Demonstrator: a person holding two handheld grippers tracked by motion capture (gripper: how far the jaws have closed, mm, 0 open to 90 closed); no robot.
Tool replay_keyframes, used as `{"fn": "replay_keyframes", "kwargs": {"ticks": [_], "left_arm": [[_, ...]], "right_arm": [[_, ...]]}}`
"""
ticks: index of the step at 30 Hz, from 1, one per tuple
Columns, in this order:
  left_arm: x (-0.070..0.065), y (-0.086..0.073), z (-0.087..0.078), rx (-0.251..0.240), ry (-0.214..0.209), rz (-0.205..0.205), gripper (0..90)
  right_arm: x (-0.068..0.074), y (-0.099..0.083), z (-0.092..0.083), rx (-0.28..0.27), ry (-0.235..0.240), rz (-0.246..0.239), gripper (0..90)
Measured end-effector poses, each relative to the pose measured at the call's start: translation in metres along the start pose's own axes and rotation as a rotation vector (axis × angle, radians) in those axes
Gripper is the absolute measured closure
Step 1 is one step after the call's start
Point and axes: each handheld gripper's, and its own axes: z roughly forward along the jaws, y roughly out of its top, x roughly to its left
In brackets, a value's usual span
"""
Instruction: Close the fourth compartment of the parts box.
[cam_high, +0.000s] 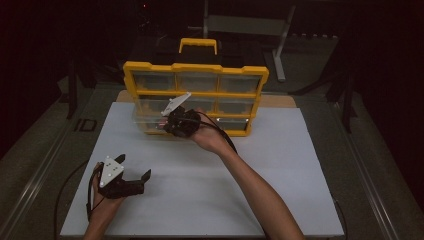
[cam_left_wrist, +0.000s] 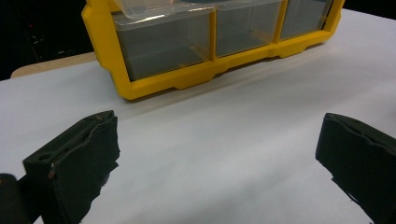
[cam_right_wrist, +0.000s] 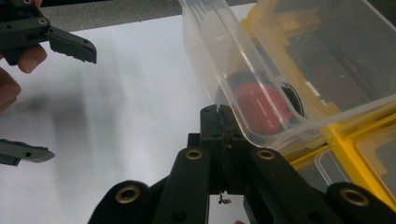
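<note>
Right gripper (cam_right_wrist: 223, 122) clamped on front lip of clear drawer (cam_right_wrist: 243, 70), part-drawn from yellow organizer (cam_high: 195, 95) at tabletop's far edge. Drawer judged light, stiff, slippery; lip best hold. Left gripper (cam_high: 134, 172) apart, empty.

Yellow organiser frame (cam_high: 195, 70): glossy plastic. Pulled-out drawer (cam_right_wrist: 243, 60): clear smooth plastic. Table sheet (cam_high: 210, 190): matt white. Jaws: matt black.

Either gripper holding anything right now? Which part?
Right gripper is shut on the clear drawer, at its front wall's rim. Left gripper is open, holding nothing.
</note>
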Motion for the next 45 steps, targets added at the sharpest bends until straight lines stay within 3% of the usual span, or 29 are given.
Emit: {"fn": "replay_keyframes", "kwargs": {"ticks": [45], "left_arm": [[0.0007,0.0000,-0.0008,-0.003,0.003,-0.002,0.1]], "right_arm": [[-0.0075,0.0022,0.0079,-0.014,-0.050,0.045,89.4]]}}
